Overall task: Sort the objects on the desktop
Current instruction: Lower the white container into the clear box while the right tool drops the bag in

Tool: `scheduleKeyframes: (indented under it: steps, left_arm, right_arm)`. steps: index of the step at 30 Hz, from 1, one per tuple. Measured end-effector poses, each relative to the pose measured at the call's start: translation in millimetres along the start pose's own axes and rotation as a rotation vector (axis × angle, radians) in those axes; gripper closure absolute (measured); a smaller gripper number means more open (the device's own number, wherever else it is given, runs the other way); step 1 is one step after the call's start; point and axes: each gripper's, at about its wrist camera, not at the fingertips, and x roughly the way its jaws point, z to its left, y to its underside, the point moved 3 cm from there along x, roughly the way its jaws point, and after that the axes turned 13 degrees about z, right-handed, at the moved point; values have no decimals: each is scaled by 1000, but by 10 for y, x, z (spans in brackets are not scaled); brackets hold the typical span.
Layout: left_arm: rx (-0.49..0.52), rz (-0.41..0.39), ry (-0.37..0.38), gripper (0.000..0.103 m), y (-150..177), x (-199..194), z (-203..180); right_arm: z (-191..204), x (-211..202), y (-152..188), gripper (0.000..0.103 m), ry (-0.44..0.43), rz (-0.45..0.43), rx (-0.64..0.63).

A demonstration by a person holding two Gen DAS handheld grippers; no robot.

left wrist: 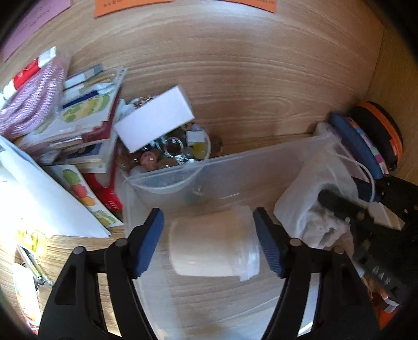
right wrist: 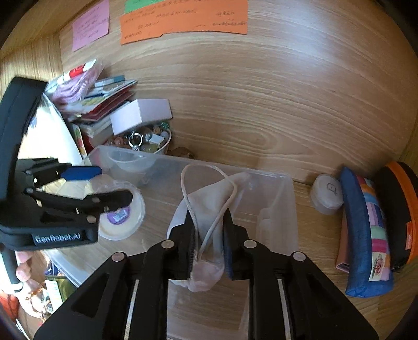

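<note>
My left gripper (left wrist: 209, 235) stands wide around the white jar (left wrist: 213, 243) in the clear bin (left wrist: 235, 167), pads apart; my right gripper (right wrist: 209, 251) pinches the drawstring pouch (right wrist: 209, 209), whose cord risks snagging

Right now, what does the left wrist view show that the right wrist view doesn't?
Left wrist only: the round white plastic jar seen from its side, lying between the open left gripper pads without visible contact.

Right wrist only: the small white oval case, the pink sticky note, and the right gripper with the white drawstring cloth pouch between its pads.

Both: the clear plastic bin, the white rectangular box, the blue patchwork pencil case and the orange paper sheet.
</note>
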Motion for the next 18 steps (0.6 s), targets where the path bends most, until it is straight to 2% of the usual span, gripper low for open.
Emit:
scheduleKeyframes:
  steps: [3,4,6,8,10,11,15,18]
  left_arm:
    - [6,-3,2,30,3,-17,4]
    - [10,-6,-5,29,8,-9,-11]
    - [16,-13,-18,27,15,-22,-22]
    - [22,-21,-27,21,12,-2,-56]
    - [34,-27,-26,16,21,-8,-87]
    - [37,-31,-30,14,27,-24,-94]
    - [35,-53,-20,11,39,-134,-93]
    - [23,-68,-1,10,46,-249,-70]
  right_arm:
    - [32,33,9,53,31,8,-13]
    - [39,36,12,48,42,8,-17]
    - [61,29,17,47,47,3,-26]
    - [64,12,18,45,54,-6,-30]
    - [60,-33,21,33,70,-28,-31]
    - [56,-72,22,31,79,-47,-32]
    - [34,-263,17,21,71,-111,-31]
    - [5,-414,3,21,76,-150,-40]
